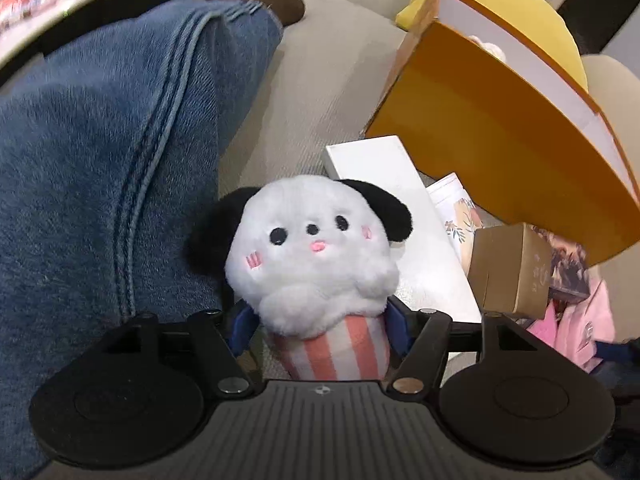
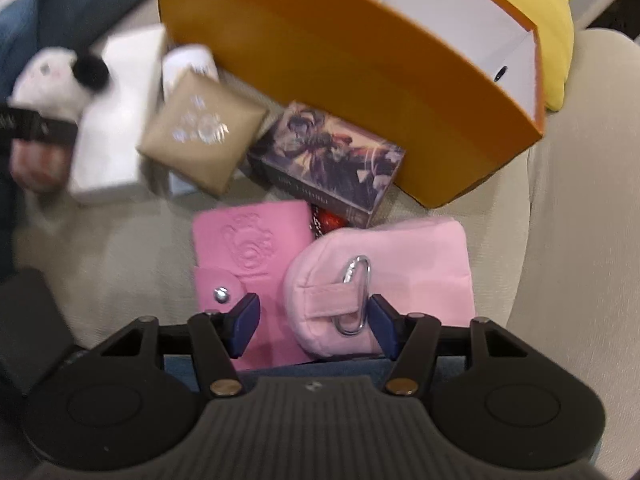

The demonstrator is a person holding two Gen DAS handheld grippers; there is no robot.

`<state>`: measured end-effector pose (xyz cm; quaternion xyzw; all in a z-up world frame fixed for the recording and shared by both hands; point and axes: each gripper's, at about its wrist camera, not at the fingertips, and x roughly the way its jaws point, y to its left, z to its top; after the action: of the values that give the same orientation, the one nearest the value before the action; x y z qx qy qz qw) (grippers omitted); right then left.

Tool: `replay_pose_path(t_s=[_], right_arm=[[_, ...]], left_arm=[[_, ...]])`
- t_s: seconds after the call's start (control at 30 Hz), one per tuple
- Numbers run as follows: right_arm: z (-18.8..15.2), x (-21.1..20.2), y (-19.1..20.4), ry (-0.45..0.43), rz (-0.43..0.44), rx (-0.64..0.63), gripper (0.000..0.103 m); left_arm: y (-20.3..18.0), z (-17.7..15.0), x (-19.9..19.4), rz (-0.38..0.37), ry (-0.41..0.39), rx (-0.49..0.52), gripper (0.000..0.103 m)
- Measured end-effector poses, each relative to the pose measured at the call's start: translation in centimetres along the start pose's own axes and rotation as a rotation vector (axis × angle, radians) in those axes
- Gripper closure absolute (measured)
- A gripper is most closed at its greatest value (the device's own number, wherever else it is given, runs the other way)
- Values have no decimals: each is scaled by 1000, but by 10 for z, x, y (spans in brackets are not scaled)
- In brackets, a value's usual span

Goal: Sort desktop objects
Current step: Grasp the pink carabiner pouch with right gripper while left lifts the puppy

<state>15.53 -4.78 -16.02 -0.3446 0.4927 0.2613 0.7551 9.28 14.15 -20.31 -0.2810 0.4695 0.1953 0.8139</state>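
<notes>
The left gripper (image 1: 320, 322) fingers stand wide apart around the plush dog (image 1: 316, 248); the right gripper (image 2: 313, 324) fingers are spread beside the pink pouch (image 2: 384, 280).

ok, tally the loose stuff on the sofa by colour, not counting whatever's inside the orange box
White: 3 — plush dog, flat box, cylinder
Pink: 2 — card wallet, pouch
Tan: 1 — small box
Purple print: 1 — card box
Red: 1 — small item, mostly hidden
Total: 8
</notes>
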Motion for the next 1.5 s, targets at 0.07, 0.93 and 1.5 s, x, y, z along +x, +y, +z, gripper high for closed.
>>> replay_pose_path(t_s=[0.07, 0.93, 1.5], right_arm=[[-1, 0, 0, -4, -19, -8, 47], [-10, -92, -37, -484, 349, 254, 71], [-64, -89, -63, -312, 364, 441, 67]], left_arm=[[0, -1, -4, -6, -6, 1, 31], [-68, -4, -84, -209, -136, 219, 34], [-146, -13, -29, -389, 51, 385, 34]])
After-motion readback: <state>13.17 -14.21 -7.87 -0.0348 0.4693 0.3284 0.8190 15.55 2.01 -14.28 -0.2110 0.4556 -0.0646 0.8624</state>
